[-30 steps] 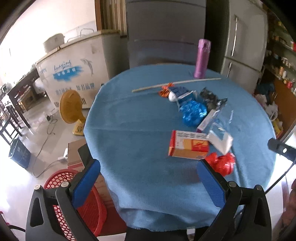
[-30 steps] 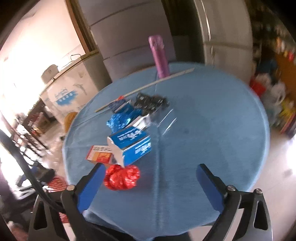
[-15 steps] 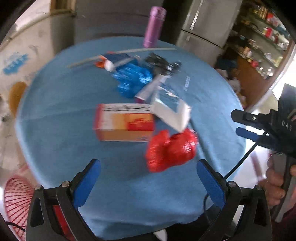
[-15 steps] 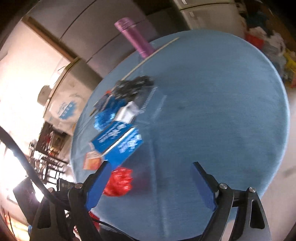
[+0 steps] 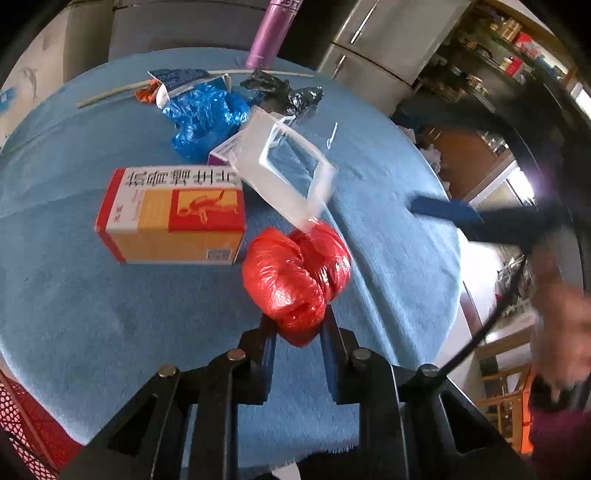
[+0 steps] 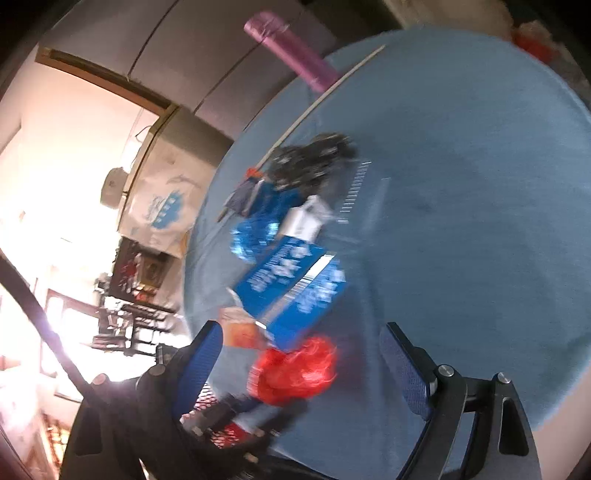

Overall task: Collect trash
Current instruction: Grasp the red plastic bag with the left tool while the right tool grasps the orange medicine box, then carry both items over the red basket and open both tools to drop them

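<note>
A crumpled red plastic bag (image 5: 295,273) lies near the front edge of the round blue-clothed table (image 5: 110,325). My left gripper (image 5: 297,332) is shut on the near end of the red bag. Behind the bag lie an orange and red box (image 5: 171,214), a clear plastic box (image 5: 284,173), a blue plastic bag (image 5: 203,114) and a black bag (image 5: 280,92). My right gripper (image 6: 301,354) is open and empty above the table's edge, with the red bag (image 6: 295,373) showing blurred between its fingers.
A purple flask (image 5: 269,33) and a long white stick (image 5: 110,92) are at the table's far side. A red mesh basket (image 5: 22,421) stands on the floor at the lower left. The right gripper's finger (image 5: 447,210) and the person's hand (image 5: 561,332) are at the right.
My left gripper moved in toward the red bag and closed on it. The right gripper tilted and swung left, staying open.
</note>
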Demonstrator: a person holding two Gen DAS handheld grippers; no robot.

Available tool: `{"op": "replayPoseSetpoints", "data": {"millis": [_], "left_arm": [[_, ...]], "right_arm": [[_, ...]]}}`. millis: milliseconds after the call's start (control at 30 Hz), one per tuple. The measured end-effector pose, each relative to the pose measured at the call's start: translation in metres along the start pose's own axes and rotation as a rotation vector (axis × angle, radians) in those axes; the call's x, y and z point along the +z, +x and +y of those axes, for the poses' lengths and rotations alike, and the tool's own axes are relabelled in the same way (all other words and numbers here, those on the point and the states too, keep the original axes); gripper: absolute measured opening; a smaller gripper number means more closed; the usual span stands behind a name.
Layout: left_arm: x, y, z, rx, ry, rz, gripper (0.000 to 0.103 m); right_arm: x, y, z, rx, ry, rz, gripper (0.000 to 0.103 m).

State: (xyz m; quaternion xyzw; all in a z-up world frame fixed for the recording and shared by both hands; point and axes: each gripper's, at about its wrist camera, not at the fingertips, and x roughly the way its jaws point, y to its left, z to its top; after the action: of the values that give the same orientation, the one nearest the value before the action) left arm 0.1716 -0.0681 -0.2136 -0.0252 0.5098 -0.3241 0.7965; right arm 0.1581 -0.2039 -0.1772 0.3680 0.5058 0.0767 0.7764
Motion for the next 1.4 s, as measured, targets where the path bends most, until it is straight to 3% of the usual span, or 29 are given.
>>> {"op": "replayPoseSetpoints", "data": {"millis": [133, 367, 500, 600, 633, 700, 800, 933, 1133, 1233, 1333, 1400], "left_arm": [[-0.014, -0.019, 0.006, 0.010, -0.007, -0.030, 0.024], [-0.035, -0.059, 0.017, 0.020, 0.001, -0.085, 0.024], [-0.042, -0.081, 0.025, 0.073, 0.001, -0.140, 0.024], [-0.040, -0.098, 0.040, 0.116, -0.022, -0.172, 0.024], [-0.041, -0.103, 0.043, 0.135, -0.025, -0.184, 0.024], [-0.044, -0.117, 0.050, 0.182, -0.032, -0.211, 0.024], [-0.052, -0.138, 0.069, 0.270, -0.054, -0.241, 0.024], [-0.063, -0.152, 0.096, 0.345, -0.116, -0.230, 0.024], [-0.078, -0.166, 0.119, 0.375, -0.223, -0.243, 0.024], [-0.077, -0.168, 0.115, 0.368, -0.211, -0.242, 0.024], [-0.068, -0.164, 0.107, 0.360, -0.191, -0.250, 0.024], [-0.064, -0.162, 0.105, 0.354, -0.191, -0.253, 0.024]], "right_arm": [[0.017, 0.034, 0.024, -0.053, 0.021, 0.063, 0.089], [0.029, 0.065, 0.048, -0.151, 0.068, 0.070, 0.089], [0.030, 0.073, 0.060, -0.196, 0.063, 0.044, 0.089], [0.029, 0.072, 0.078, -0.248, -0.025, -0.007, 0.089], [0.026, 0.070, 0.084, -0.231, -0.065, -0.015, 0.089], [0.020, 0.063, 0.096, -0.141, -0.143, -0.023, 0.089], [0.006, 0.052, 0.125, -0.037, -0.371, -0.061, 0.089], [-0.015, 0.064, 0.149, 0.036, -0.615, 0.004, 0.089], [-0.031, 0.109, 0.141, -0.024, -0.795, 0.128, 0.088], [-0.034, 0.133, 0.140, -0.077, -0.866, 0.158, 0.077], [-0.040, 0.146, 0.130, -0.122, -0.929, 0.202, 0.074], [-0.041, 0.152, 0.126, -0.139, -0.939, 0.231, 0.066]]}}
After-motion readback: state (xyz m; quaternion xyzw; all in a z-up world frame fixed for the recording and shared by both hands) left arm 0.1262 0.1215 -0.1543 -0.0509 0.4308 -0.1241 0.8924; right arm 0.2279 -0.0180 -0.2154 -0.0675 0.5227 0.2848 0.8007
